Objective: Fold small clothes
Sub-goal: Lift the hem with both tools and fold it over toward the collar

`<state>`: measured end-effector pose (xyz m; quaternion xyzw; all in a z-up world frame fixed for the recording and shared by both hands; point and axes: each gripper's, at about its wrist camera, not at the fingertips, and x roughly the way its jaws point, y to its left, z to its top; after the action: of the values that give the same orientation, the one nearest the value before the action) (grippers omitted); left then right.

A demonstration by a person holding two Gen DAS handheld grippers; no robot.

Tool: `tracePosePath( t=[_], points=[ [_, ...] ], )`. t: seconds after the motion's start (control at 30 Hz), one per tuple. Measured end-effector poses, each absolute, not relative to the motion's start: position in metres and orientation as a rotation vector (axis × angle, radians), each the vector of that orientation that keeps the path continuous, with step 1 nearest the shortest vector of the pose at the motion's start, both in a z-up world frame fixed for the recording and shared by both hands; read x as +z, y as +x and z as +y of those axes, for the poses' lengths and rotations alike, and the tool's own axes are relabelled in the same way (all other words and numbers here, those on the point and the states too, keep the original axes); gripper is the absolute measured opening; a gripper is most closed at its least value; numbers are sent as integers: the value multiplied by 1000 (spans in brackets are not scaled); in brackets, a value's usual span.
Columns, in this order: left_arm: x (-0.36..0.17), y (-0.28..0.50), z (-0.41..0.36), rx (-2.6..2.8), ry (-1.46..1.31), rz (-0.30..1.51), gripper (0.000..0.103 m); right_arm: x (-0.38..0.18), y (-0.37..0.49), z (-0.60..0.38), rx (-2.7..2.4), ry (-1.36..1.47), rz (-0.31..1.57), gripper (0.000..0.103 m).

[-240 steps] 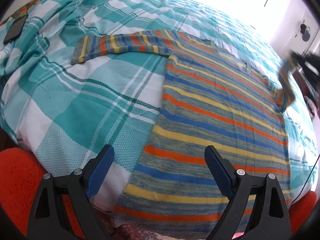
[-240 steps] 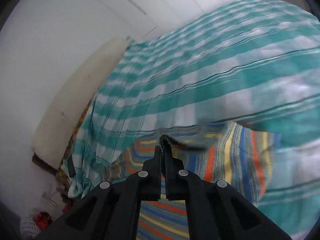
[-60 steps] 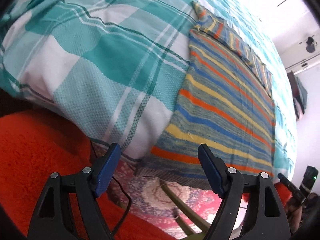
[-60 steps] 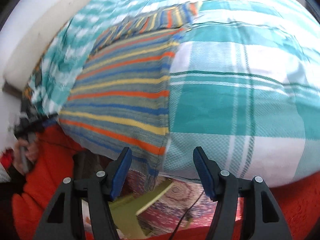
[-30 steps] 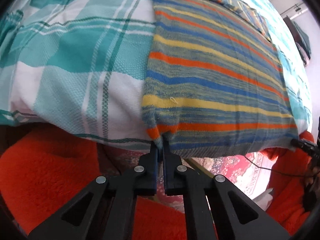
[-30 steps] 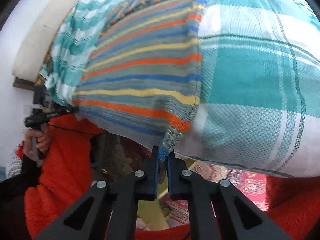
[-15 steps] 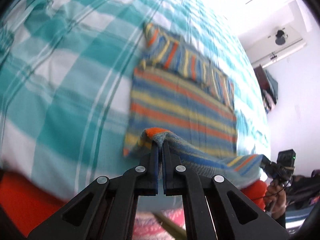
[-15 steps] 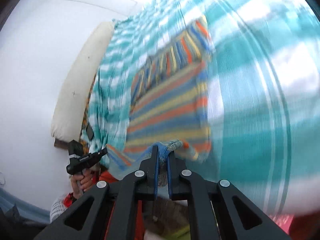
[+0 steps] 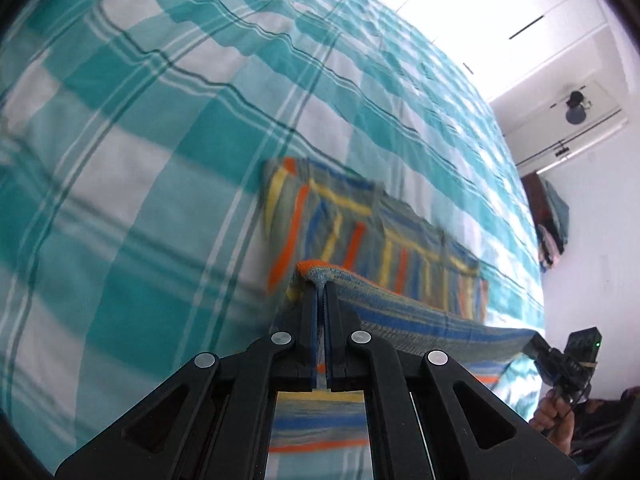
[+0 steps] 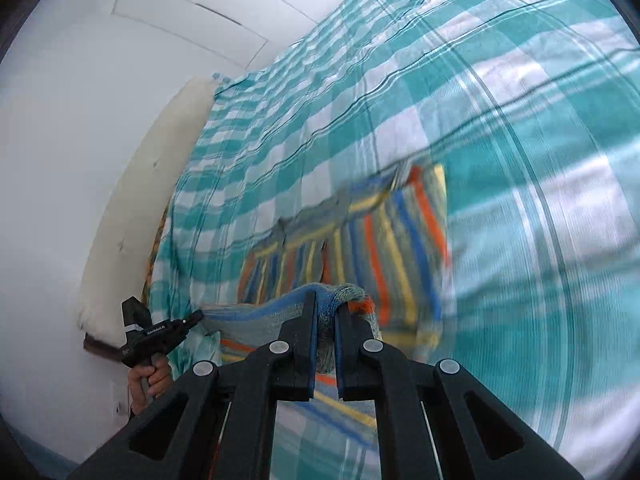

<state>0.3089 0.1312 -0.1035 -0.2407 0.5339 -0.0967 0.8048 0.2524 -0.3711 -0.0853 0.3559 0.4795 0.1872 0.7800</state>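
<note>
Striped sweater (image 9: 384,240), hem lifted, blurred

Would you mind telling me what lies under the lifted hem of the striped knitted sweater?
Under the raised hem lies the rest of the striped knitted sweater, its folded sleeves showing, on the teal-and-white checked bedspread. The sweater's middle is hidden behind the hem and the fingers.

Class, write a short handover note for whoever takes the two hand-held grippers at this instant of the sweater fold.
Left hand-held gripper: shut on one bottom corner of the striped sweater.
Right hand-held gripper: shut on the other bottom corner.
Sweater: on the checked bedspread, hem lifted between the grippers, above its upper part.
Done: sleeves folded in, hem picked up.
Left: lay hem near the collar, release, likely fold again.
</note>
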Motion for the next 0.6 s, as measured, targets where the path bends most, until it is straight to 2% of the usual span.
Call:
tracePosePath(
  t=[0.37, 0.43, 0.47, 0.5, 0.53, 0.57, 0.6],
  points=[
    [-154, 402, 122, -60, -467, 1156, 1, -159, 361, -375, 290, 783, 1109, 7],
    [-155, 414, 131, -21, -520, 1130, 11, -168, 371, -377, 265, 808, 1086, 9],
    [-154, 418, 135, -12, -545, 1120, 16, -170, 375, -378, 239, 813, 1075, 15],
    [-153, 420, 140, 1, -572, 1107, 29, -171, 376, -379, 224, 817, 1068, 21],
    [-150, 421, 146, 17, -592, 1092, 45, -170, 378, -380, 204, 822, 1053, 33],
    [-148, 419, 149, 27, -599, 1079, 51, -168, 378, -381, 198, 825, 1043, 42],
    [-144, 416, 151, 30, -599, 1065, 56, -164, 377, -382, 193, 826, 1029, 44]
  ],
)
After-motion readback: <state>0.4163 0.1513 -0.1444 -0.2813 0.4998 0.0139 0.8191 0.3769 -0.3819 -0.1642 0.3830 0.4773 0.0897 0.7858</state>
